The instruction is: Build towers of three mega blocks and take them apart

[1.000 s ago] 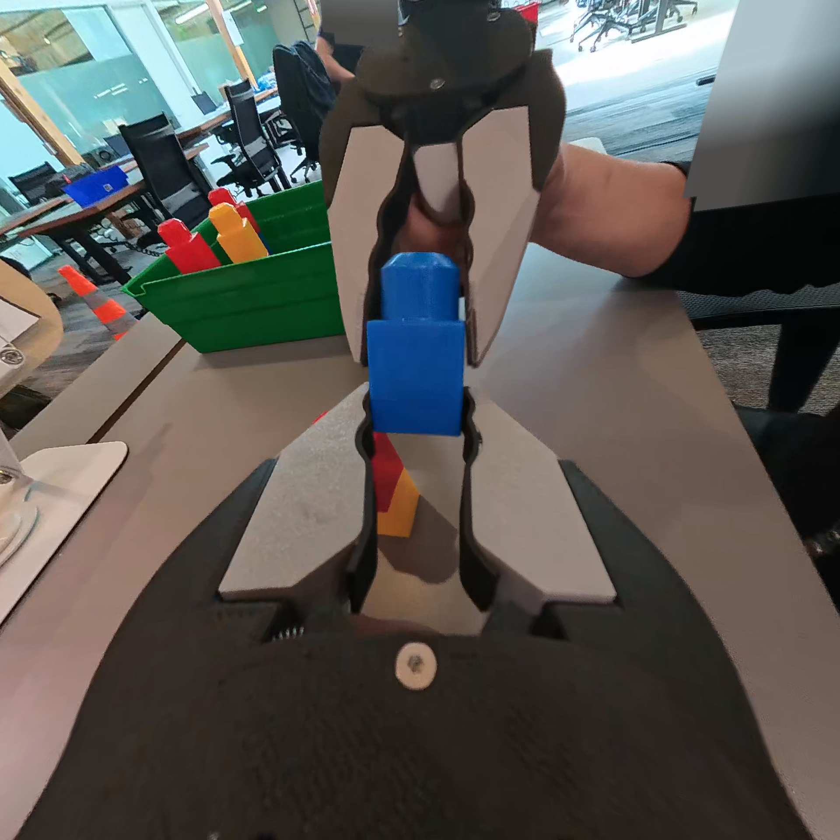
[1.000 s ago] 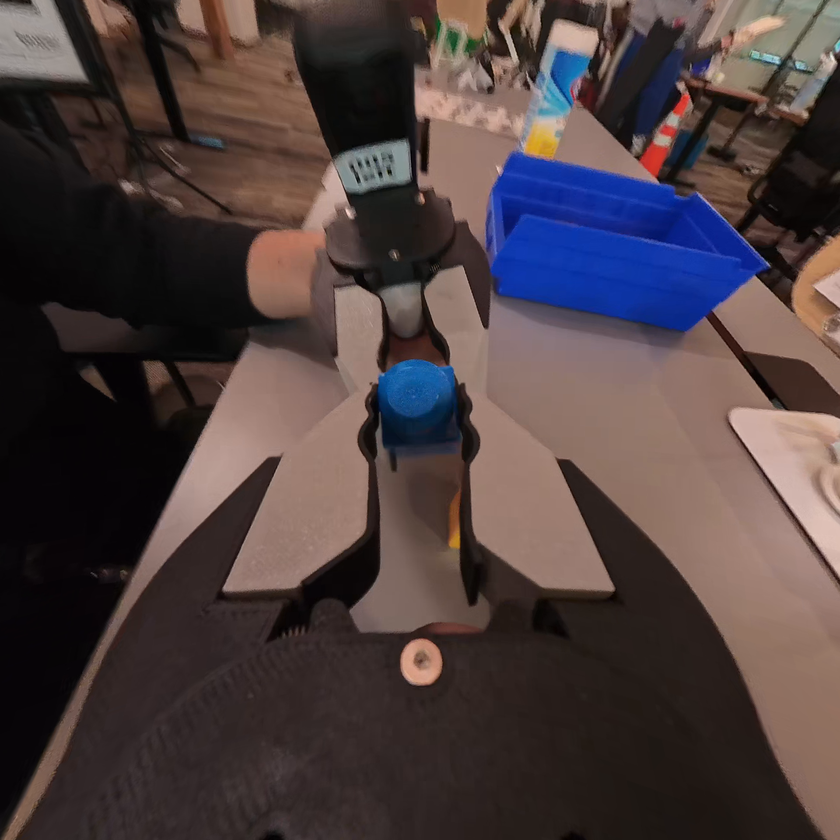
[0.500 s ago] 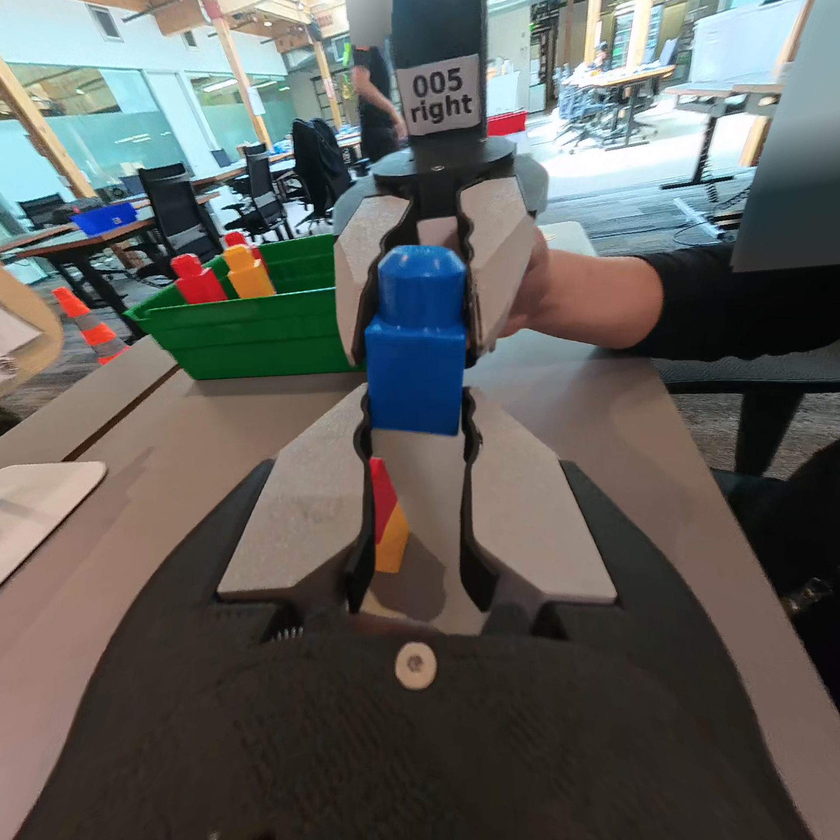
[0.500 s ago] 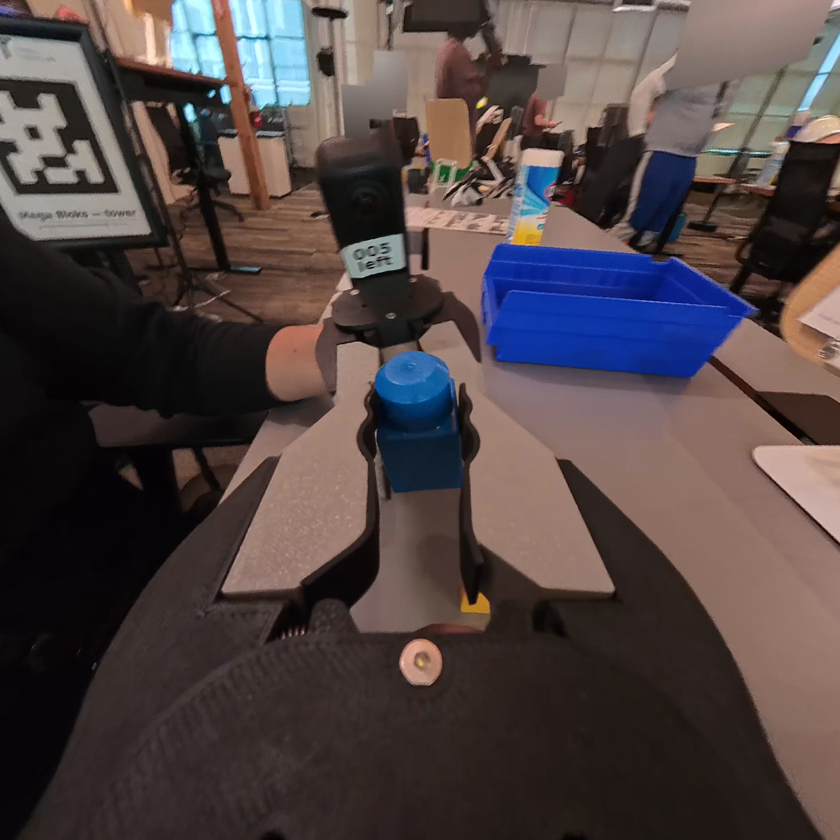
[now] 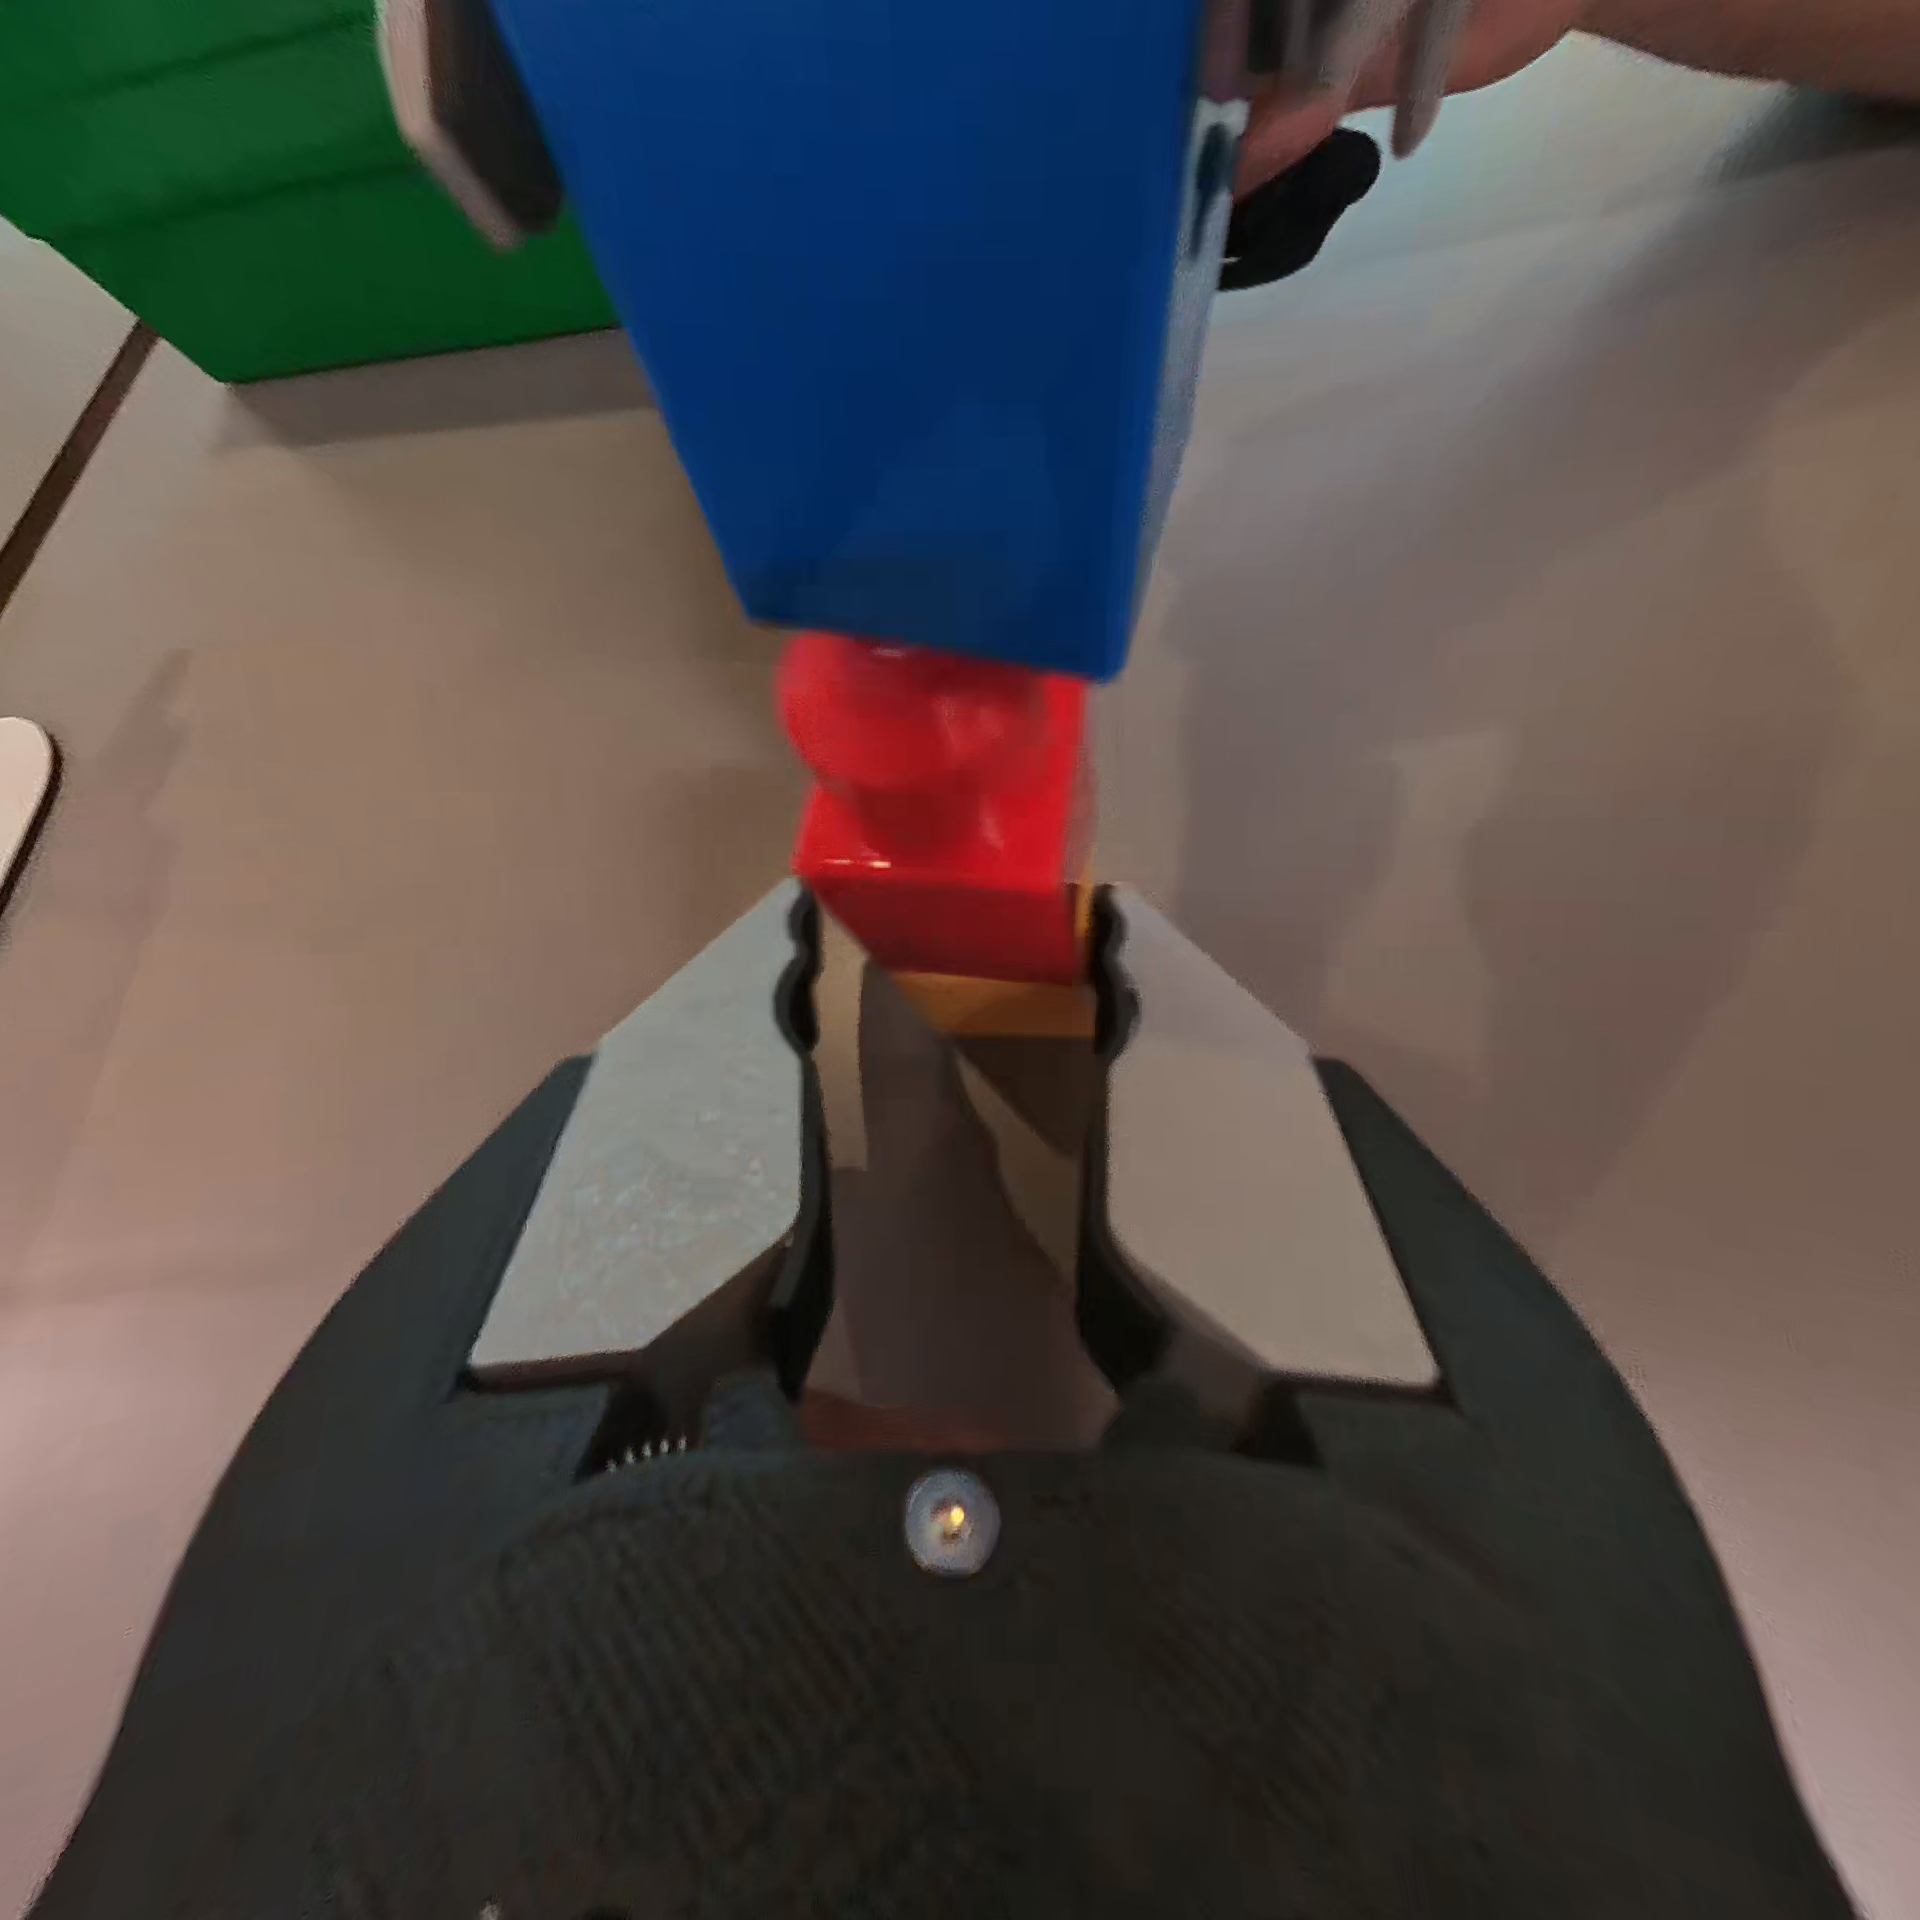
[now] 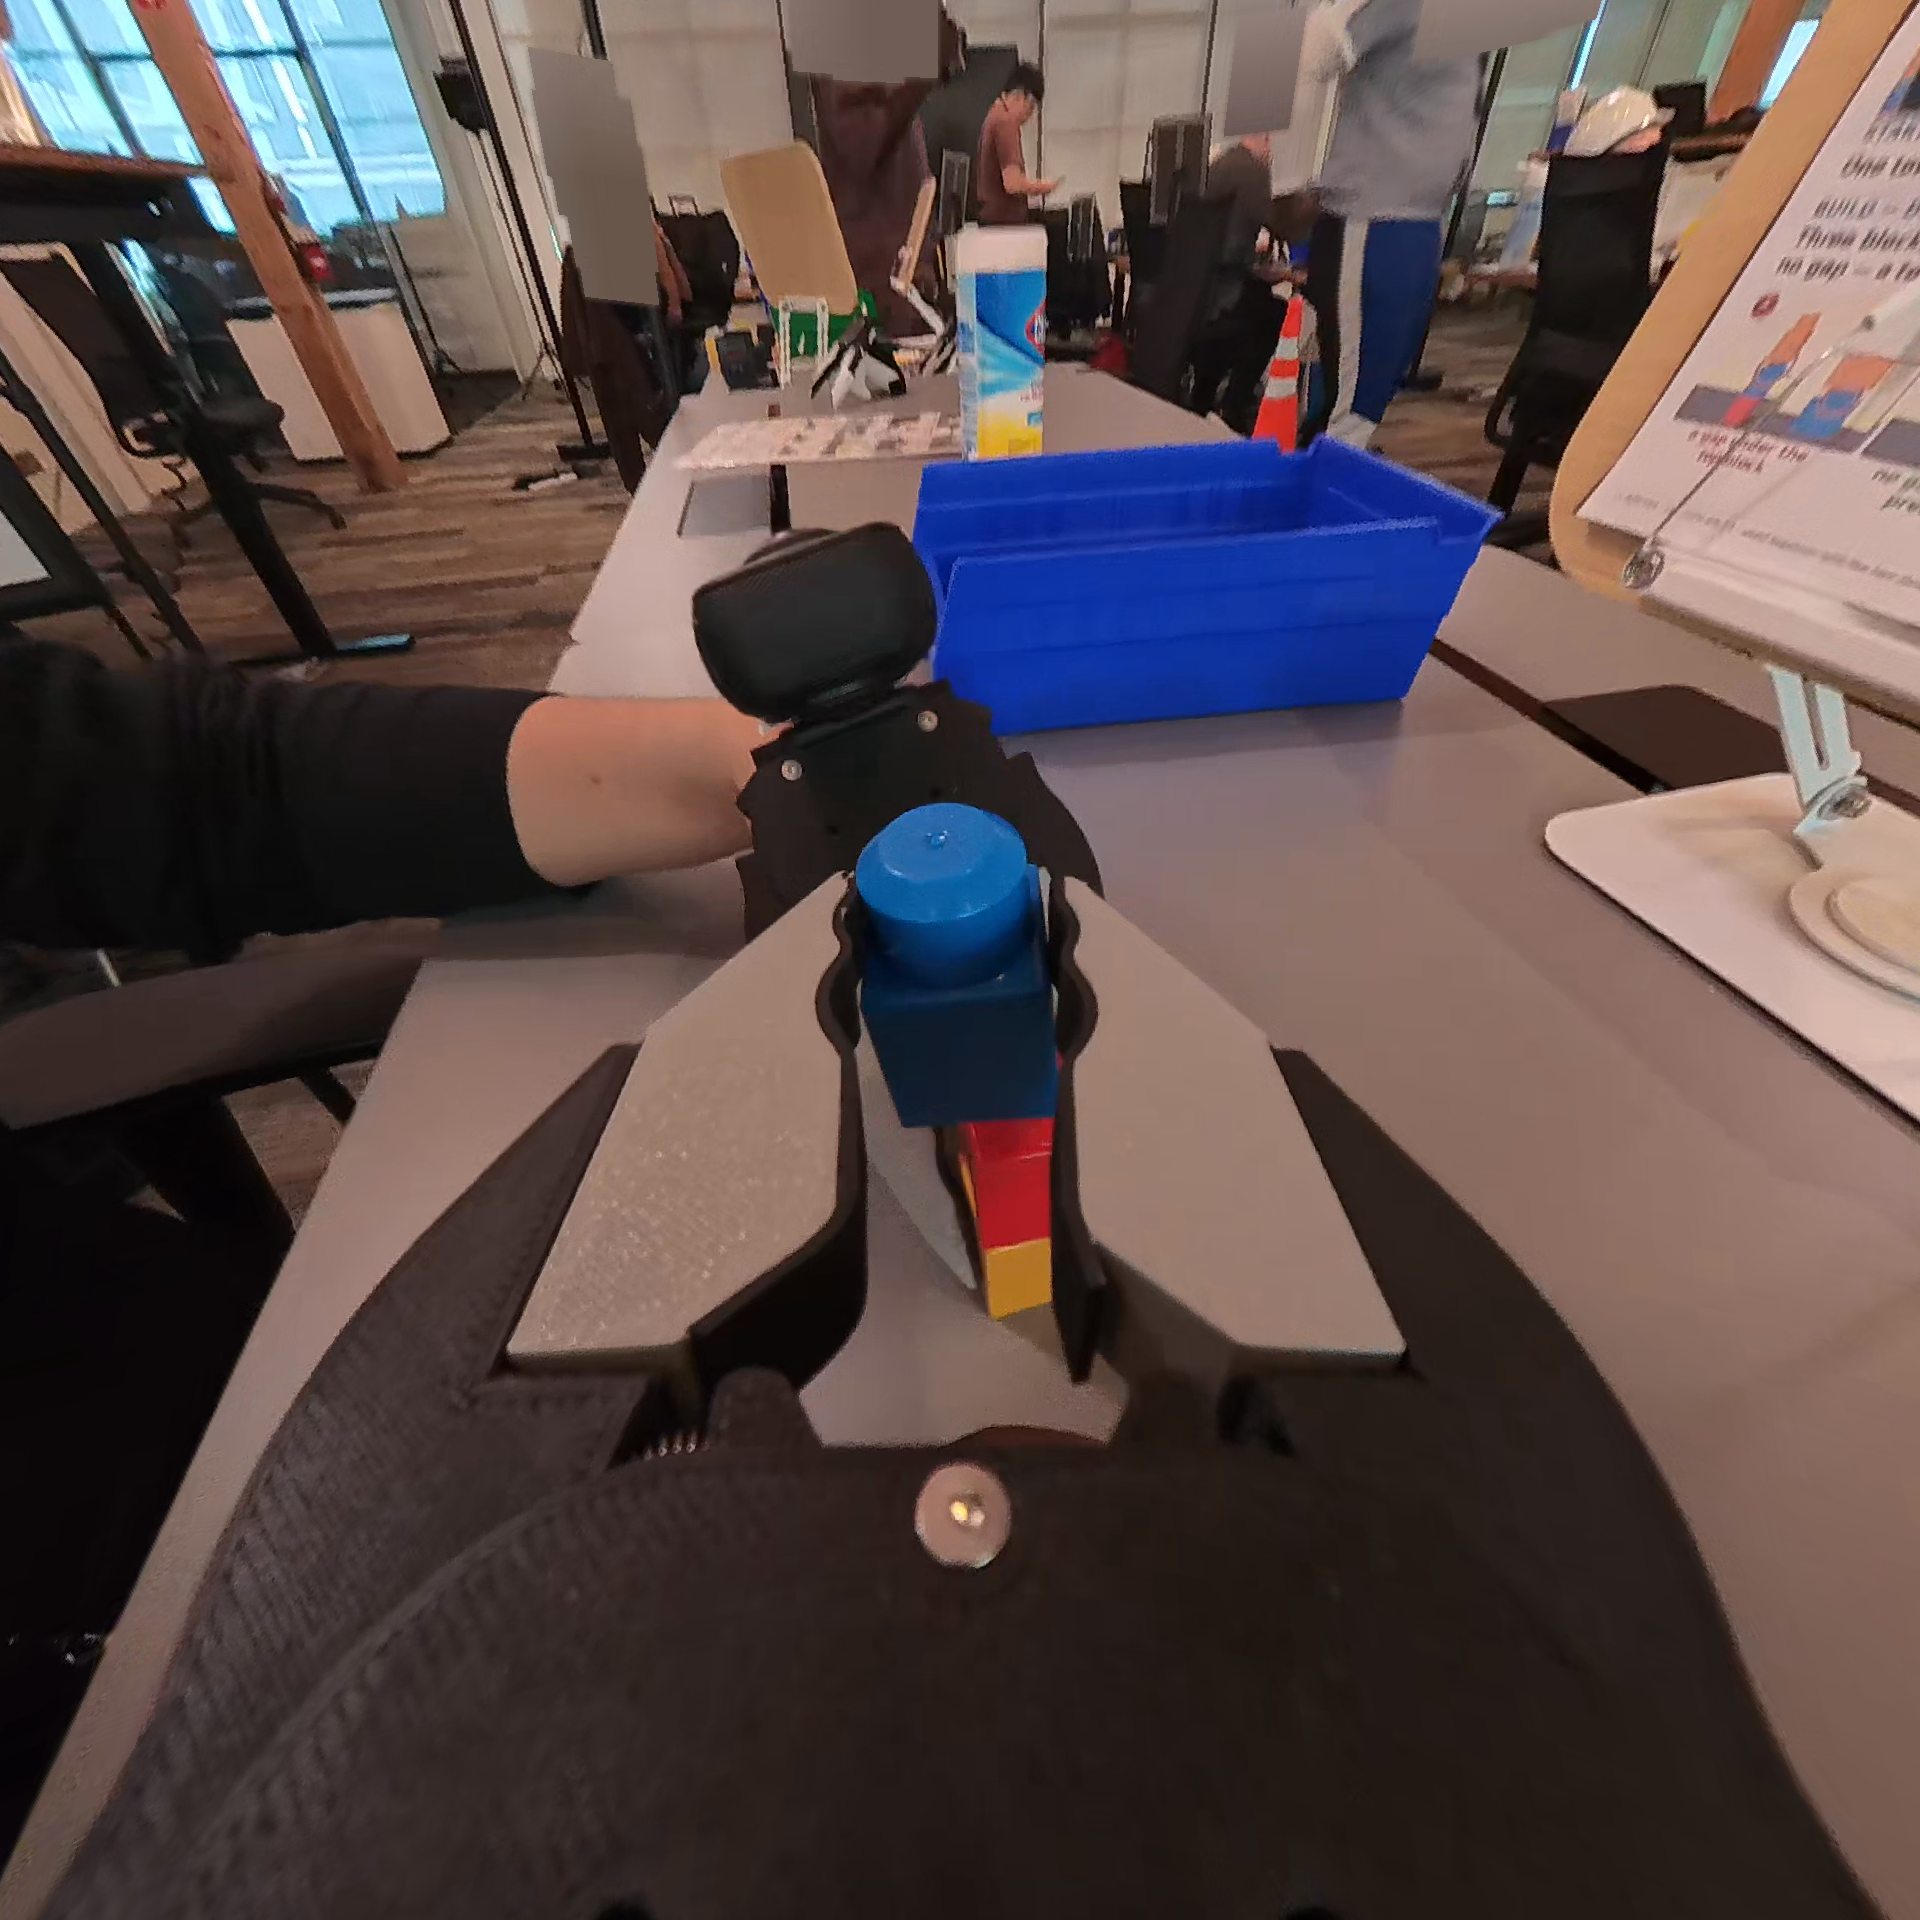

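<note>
Containers first: the blue bin is sitting on the tabletop ahead of your right gripper and a bit to its right, and nothing is showing inside it from this angle. The green bin is sitting ahead and to the left of your left gripper, but the view there is blurry and its inside isn't visible.

Your right gripper is pinching the blue block, with both pads pressing against its sides and the round stud poking up past the fingertips. That block is hanging right over the red block, which is sitting on the yellow block on the tabletop, below and between the right gripper's fingers.

Your left gripper is spread wider than the stack. The red block and the yellow block are standing between its fingertips; the right pad is looking very close to the yellow one, while there's a visible gap on the left side, so it isn't clamping anything. From that side, the blue block is filling the top of the view, with its lower edge just over the red stud.
</note>
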### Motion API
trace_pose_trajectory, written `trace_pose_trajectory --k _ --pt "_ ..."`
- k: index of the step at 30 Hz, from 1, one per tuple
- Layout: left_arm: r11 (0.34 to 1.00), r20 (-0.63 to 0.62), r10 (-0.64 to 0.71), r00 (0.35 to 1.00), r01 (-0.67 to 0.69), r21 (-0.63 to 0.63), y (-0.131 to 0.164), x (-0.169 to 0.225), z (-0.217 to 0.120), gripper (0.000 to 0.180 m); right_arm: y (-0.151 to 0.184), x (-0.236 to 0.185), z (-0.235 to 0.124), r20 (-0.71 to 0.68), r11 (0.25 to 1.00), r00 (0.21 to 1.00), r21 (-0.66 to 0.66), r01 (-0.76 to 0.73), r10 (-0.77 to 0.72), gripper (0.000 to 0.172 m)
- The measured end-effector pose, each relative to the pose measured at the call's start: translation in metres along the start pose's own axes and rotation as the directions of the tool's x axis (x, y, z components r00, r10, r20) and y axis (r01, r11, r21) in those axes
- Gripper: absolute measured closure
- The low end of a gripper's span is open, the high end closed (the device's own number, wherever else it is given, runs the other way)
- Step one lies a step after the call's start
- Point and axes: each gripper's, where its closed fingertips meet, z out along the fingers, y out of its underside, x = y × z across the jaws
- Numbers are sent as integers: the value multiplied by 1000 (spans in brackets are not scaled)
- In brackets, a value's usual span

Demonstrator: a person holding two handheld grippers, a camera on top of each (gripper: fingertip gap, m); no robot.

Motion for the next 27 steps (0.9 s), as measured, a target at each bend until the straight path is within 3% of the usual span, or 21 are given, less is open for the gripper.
trace_pose_trajectory --k 1,9,15,18,22,27 --pt "1000 -14 -3 1000 2 -16 2 1 3 140 5 2 2 -4 1000 1000 -23 -2 2 139" --pt "1000 -38 14 999 -15 -8 -1 9 3 144 18 0 8 32 997 999 -79 17 -15 140" --pt "998 -165 60 985 -58 15 -5 34 1 144 26 -20 2 226 992 974 -123 26 3 140" --pt "1000 -163 5 987 -5 -1 -5 30 3 144 25 -11 4 185 994 982 -111 -4 25 140" --pt "998 -92 -60 994 59 -14 -5 22 5 145 25 -7 8 58 988 996 -138 71 -64 140" --pt "999 -71 -42 997 42 -10 -5 23 4 145 26 -13 5 92 989 994 -126 78 -66 140"
